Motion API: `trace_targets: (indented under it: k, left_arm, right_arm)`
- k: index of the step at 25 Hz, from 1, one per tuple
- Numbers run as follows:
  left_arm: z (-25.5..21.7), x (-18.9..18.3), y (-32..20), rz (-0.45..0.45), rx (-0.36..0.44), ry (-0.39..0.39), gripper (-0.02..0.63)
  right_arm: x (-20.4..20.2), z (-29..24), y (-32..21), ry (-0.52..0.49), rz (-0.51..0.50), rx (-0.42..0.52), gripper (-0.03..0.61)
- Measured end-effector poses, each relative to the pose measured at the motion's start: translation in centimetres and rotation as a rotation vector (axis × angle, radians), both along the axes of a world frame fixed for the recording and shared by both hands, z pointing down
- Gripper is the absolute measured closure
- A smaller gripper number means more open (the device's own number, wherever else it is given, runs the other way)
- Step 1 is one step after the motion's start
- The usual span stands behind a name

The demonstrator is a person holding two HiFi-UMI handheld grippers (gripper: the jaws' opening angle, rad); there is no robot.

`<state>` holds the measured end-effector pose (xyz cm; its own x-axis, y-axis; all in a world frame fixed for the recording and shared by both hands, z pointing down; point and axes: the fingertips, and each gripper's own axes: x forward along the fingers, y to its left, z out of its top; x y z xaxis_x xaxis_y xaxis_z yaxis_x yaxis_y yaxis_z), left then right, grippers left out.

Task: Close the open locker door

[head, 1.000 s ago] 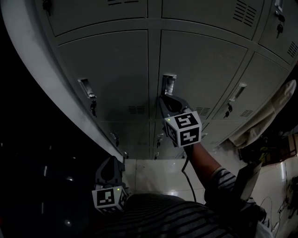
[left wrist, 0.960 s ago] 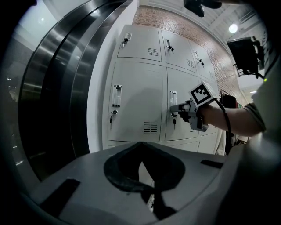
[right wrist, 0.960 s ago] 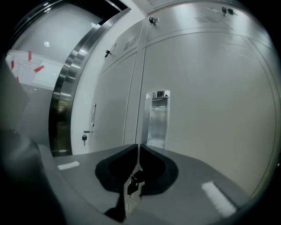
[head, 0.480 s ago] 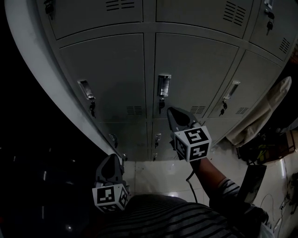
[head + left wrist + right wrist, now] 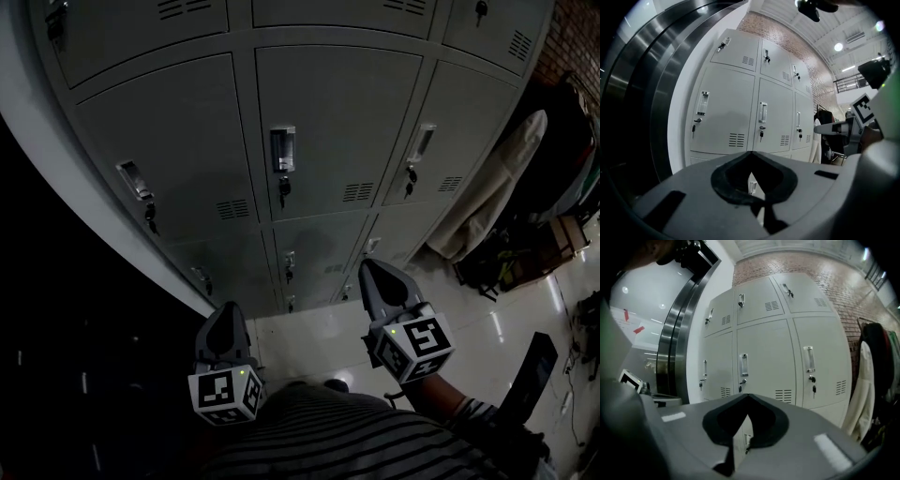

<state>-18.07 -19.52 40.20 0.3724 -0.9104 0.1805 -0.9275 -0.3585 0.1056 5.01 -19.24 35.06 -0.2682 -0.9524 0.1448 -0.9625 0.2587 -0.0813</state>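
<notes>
Down at the left, the left gripper (image 5: 228,311) hangs by the striped shirt (image 5: 356,436), its jaws pressed together on nothing, about where it was a second ago. In the centre, the locker door (image 5: 328,122) with its handle (image 5: 282,150) lies flush with its neighbours. No door in the bank stands ajar, so the closing looks done. To the right, the right gripper (image 5: 370,268), which was up at that handle a second ago, has dropped back well clear of it, jaws likewise closed and empty. No brand or lettering is legible; the only print is the square markers on each gripper's cube (image 5: 419,345).
</notes>
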Motion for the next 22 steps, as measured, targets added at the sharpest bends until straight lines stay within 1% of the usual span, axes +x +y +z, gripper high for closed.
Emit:
trace_targets:
  k: [2, 4, 8, 12, 16, 22]
  left_arm:
    - [0.6, 0.8, 0.6, 0.008, -0.012, 0.007, 0.611]
    - [0.8, 1.6, 1.3, 0.009, -0.017, 0.013, 0.611]
    - [0.7, 2.9, 2.4, 0.015, -0.014, 0.013, 0.611]
    - [0.4, 3.8, 2.7, 0.011, -0.005, 0.004, 0.611]
    - [0.5, 4.5, 2.8, 0.009, -0.011, 0.0, 0.611]
    - [0.6, 5.0, 2.7, 0.002, -0.014, -0.009, 0.611]
  right_arm:
    - [0.9, 0.7, 1.8, -0.013, 0.034, 0.0, 0.578]
    - [1.7, 1.7, 3.0, -0.01, 0.058, -0.023, 0.578]
    - [3.0, 2.5, 3.9, -0.029, 0.079, -0.049, 0.578]
    - [3.3, 2.5, 4.1, -0.003, 0.057, -0.04, 0.578]
    - [2.9, 2.6, 4.0, 0.001, 0.025, -0.049, 0.578]
    - [3.3, 2.7, 3.5, 0.0, 0.003, -0.054, 0.578]
